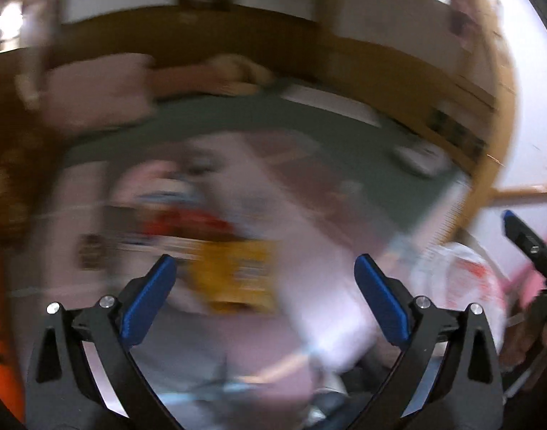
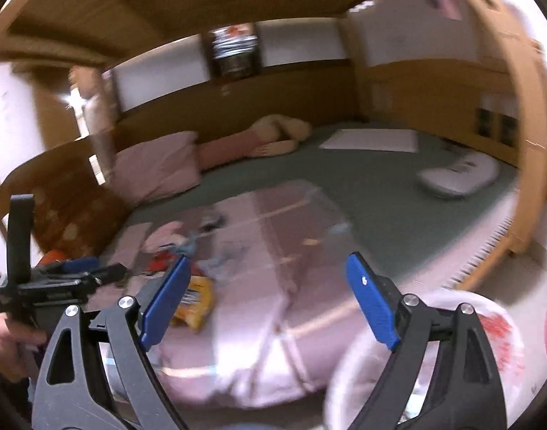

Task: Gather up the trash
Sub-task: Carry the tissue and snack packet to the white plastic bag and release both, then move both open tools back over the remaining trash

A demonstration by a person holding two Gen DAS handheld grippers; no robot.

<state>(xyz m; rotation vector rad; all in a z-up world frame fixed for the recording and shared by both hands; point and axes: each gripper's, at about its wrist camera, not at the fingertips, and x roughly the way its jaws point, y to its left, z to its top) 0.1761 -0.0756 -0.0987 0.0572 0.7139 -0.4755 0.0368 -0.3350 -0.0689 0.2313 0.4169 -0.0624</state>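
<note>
1. Trash lies scattered on a pink quilt [image 2: 273,286] spread over a bed: a yellow snack wrapper [image 2: 198,304] sits just past the left pad of the right tongs [image 2: 269,301], with a red wrapper [image 2: 162,261] and bluish scraps [image 2: 201,243] a little farther out on the same side.
2. Right tongs stand wide open, their blue pads well apart, and nothing is between them but the quilt beyond.
3. Left tongs [image 1: 264,301] are also wide open with nothing gripped; in the left wrist view the yellow snack wrapper [image 1: 237,276] appears ahead, between the pads and nearer the left one, and the red wrapper [image 1: 187,225] lies farther out. That view is heavily blurred, so finer detail cannot be told.
4. A white plastic bag [image 2: 434,351] with red print sits low on the right, partly behind the right pad of the right tongs; in the left wrist view the same bag [image 1: 456,286] lies to the right of the left tongs.
5. In the right wrist view the left tongs [image 2: 58,279] show at the left edge, carried by a hand [image 2: 8,340].
6. Far ahead of both tongs, on the green sheet [image 2: 380,186], are a pink pillow [image 2: 158,168], a plush toy [image 2: 273,136] and a white flat thing [image 2: 459,175].
</note>
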